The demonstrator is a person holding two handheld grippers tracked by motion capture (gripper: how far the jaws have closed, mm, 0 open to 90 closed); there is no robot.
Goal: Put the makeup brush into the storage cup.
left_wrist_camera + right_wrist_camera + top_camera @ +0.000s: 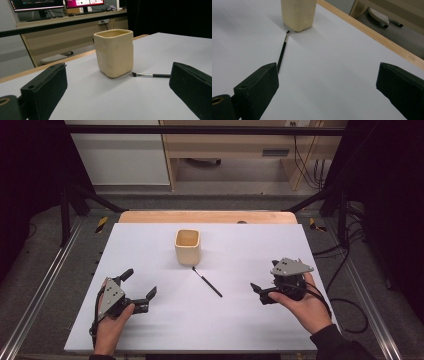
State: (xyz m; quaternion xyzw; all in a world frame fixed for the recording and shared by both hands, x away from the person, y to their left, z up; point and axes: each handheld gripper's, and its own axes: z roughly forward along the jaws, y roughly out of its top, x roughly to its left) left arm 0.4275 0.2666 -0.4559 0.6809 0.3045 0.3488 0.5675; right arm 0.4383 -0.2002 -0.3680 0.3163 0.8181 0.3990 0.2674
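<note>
**Both grippers wide, brush not yet picked up**

I hold my left gripper (138,287) at about 8 o'clock on the white rectangular table sheet (150,245) and my right gripper (261,293) at about 4 o'clock. Both sets of jaws stand wide apart and grip nothing. In each gripper view my two black pads frame bare sheet.

The thin black-handled brush with a silver ferrule (207,281) lies flat near the middle of the sheet, between my two hands and well apart from both. Its long axis runs on a diagonal. The bristle tip points toward 11 o'clock and ends just beside the near base of the cream square ceramic cup (188,246); I cannot tell whether it touches the cup. The handle end points toward 5 o'clock, toward my right hand. The cup stands upright at 12 o'clock from the brush, open at the top.

I judge this to be the approach step, before any grasp. The likely work is to put the brush in the cup. The next move calls for my right gripper, whose jaws look along the handle, to travel toward 10 o'clock, come low over the handle and turn so the pads close across the shaft, not along it. The shaft is slim and flat on the sheet, so the pads must reach nearly to the surface.
</note>
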